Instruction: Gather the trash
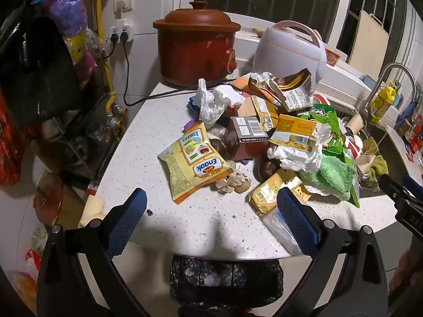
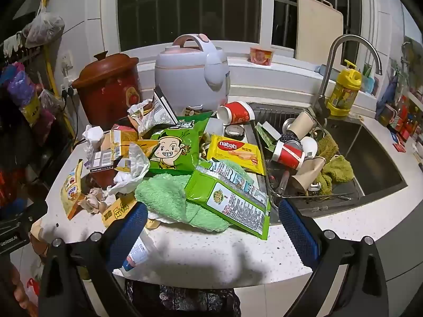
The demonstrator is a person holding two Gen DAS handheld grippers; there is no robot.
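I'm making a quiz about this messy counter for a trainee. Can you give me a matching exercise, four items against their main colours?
Items:
1. clay pot
2. rice cooker
3. nabati wafer pack
4. towel

Colours:
A. yellow
B. green
C. reddish brown
D. white with pink trim

Pairs: 1-C, 2-D, 3-A, 4-B

Left gripper (image 1: 210, 212): you are holding it wide open, empty.
Enack packet (image 1: 197, 162): lying just beyond your fingers (image 1: 127, 219).
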